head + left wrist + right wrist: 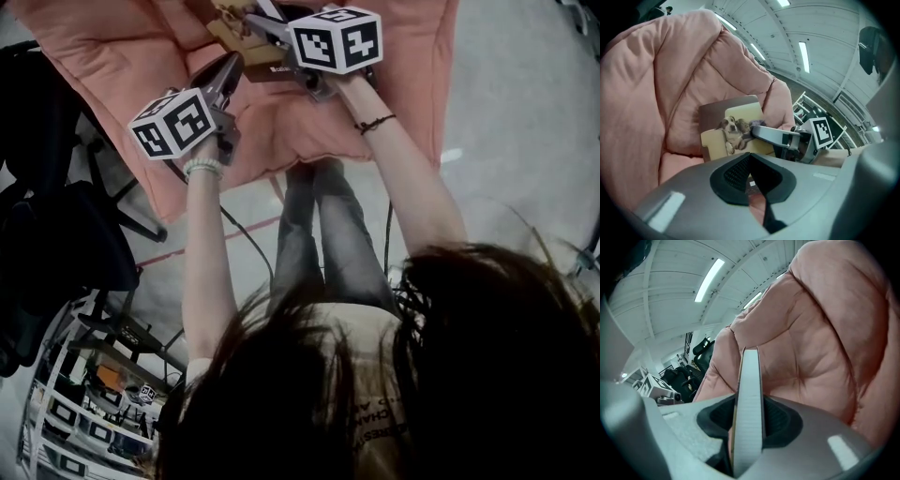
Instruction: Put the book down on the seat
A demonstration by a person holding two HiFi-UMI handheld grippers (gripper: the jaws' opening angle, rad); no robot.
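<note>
The right gripper (755, 132) is gripping the book (740, 117) and should be laying it flat on the seat (679, 164), while the left gripper (749, 174) is hovering closed, empty.

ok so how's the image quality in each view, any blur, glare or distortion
Head view: dim, sharp on the marker cubes, with dark hair filling the lower frame. Left gripper view: strong fisheye with black corners, ceiling lights bright without flare, book in focus. Right gripper view: the same curving, the book's page edge looms large up close, pink cushion crisp.
</note>
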